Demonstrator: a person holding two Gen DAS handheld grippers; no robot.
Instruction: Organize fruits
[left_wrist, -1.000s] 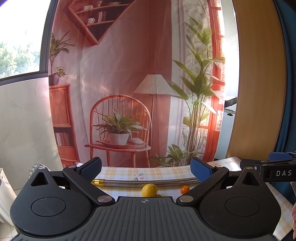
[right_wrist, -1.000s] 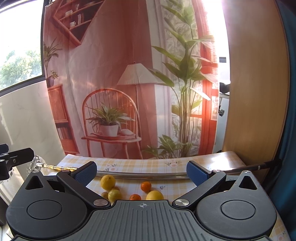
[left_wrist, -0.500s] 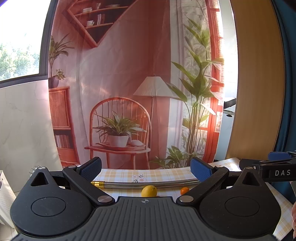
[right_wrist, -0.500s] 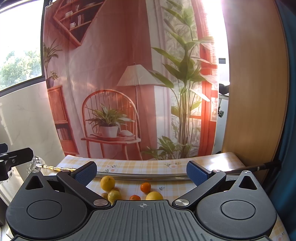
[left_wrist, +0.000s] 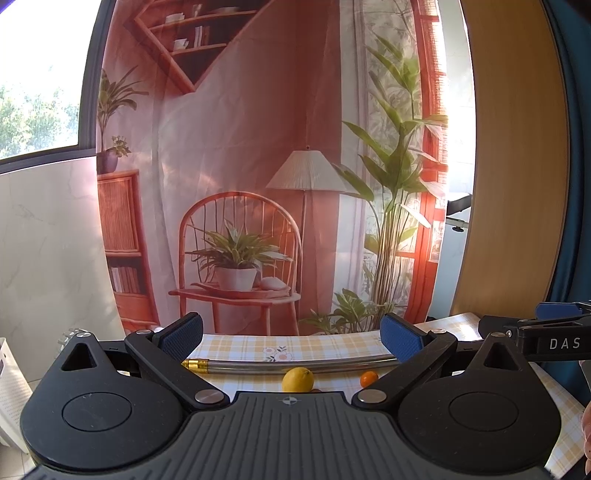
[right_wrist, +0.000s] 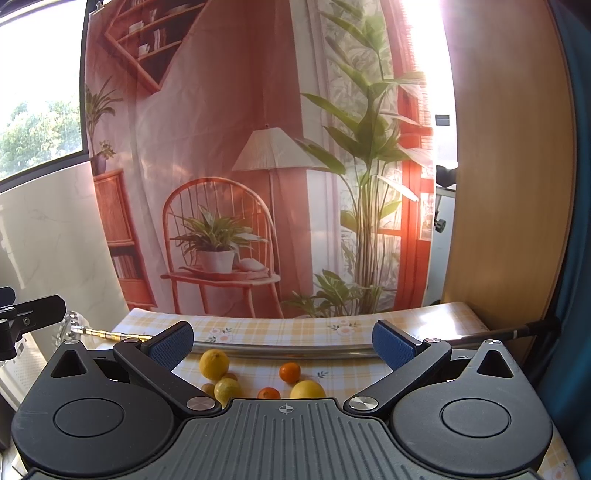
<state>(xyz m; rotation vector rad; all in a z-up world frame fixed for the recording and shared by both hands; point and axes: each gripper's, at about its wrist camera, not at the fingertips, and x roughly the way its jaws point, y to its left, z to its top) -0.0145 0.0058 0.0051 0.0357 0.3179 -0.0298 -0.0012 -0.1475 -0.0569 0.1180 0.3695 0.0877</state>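
Both grippers, L (left_wrist: 291, 338) & R (right_wrist: 282, 341), spread wide, empty, above desk (right_wrist: 258, 326). Lemons (right_wrist: 214, 363) & small oranges (right_wrist: 290, 372) loose on checked cloth, just in front of metal tube (right_wrist: 280, 350), below R gripper.

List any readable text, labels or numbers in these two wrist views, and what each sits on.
"DAS": white letters on the black body of the right gripper, at the right edge of the left wrist view; the word may run on out of frame.
Books on the printed backdrop: spines too small to read.
Nothing readable on the fruits or the tablecloth.
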